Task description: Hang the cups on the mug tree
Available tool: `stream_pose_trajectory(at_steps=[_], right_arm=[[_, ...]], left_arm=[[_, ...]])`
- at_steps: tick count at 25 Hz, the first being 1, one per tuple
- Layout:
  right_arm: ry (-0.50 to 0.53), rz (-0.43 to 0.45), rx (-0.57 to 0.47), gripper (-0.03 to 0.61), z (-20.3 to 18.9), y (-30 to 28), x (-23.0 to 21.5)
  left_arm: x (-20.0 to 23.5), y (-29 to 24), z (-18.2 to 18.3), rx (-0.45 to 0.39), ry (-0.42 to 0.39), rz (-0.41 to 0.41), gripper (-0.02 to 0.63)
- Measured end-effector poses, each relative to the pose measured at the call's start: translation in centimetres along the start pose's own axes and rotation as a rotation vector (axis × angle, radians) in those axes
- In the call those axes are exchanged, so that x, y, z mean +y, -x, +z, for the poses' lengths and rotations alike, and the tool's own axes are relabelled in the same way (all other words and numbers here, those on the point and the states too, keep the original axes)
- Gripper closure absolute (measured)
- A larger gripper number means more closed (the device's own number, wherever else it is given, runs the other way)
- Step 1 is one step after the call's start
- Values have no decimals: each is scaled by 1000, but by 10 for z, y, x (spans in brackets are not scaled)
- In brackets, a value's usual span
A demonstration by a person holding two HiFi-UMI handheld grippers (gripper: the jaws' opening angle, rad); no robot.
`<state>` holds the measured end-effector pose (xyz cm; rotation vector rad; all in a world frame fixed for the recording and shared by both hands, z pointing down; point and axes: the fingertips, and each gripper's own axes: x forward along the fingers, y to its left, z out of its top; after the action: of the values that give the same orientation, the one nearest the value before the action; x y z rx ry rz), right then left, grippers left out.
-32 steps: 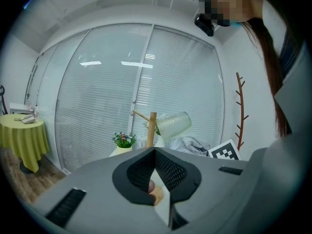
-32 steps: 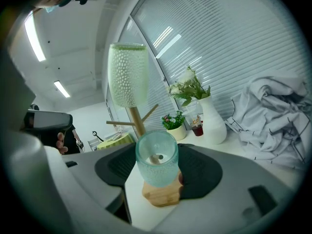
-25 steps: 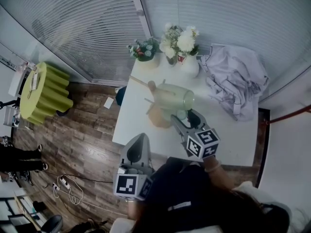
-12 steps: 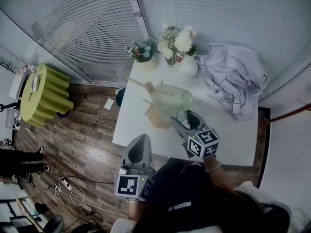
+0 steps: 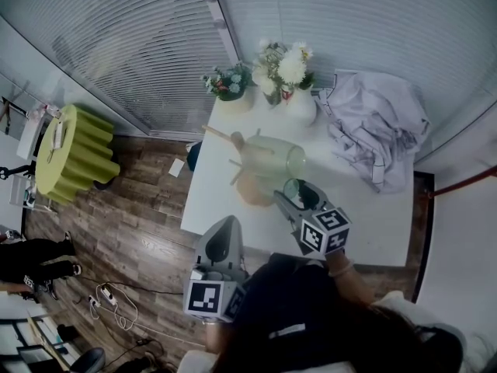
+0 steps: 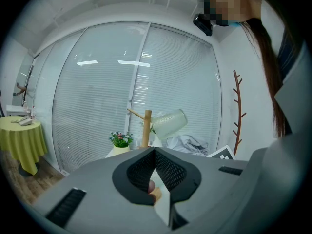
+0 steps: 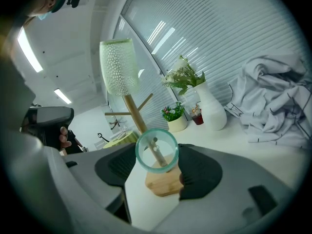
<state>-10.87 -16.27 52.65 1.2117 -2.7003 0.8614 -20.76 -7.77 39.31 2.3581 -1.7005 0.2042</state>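
Observation:
A wooden mug tree (image 5: 237,141) stands on the white table (image 5: 373,216), with a frosted pale-green cup (image 5: 276,155) hung on one peg. My right gripper (image 5: 297,196) is shut on a clear glass cup (image 5: 296,192), held just in front of the tree's base. In the right gripper view the clear glass cup (image 7: 157,150) sits between the pads, and the mug tree (image 7: 134,112) and frosted cup (image 7: 119,67) rise behind it. My left gripper (image 5: 225,225) hangs shut and holds nothing, off the table's near-left edge. From the left gripper (image 6: 155,154) the mug tree (image 6: 146,126) shows far ahead.
At the table's back stand a white vase of flowers (image 5: 299,103) and a small potted plant (image 5: 231,84). A crumpled pale cloth (image 5: 377,127) covers the back right. A yellow-green round table (image 5: 74,150) stands on the wooden floor at left. Window blinds run behind.
The clear cup in my right gripper shows a little more of its round rim. Nothing else has visibly moved.

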Motion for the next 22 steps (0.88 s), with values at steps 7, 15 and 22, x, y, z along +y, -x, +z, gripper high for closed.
stream_pose_trajectory(at_steps=[7, 15, 22], right_arm=[[-14, 10, -3, 302, -2, -1, -1], [-13, 19, 5, 302, -5, -1, -1], [-8, 26, 15, 302, -9, -1, -3]], left_arm=[[0, 1, 0, 2, -4, 10, 612], [-1, 1, 0, 2, -9, 16, 612], [-3, 0, 1, 3, -7, 24, 612]])
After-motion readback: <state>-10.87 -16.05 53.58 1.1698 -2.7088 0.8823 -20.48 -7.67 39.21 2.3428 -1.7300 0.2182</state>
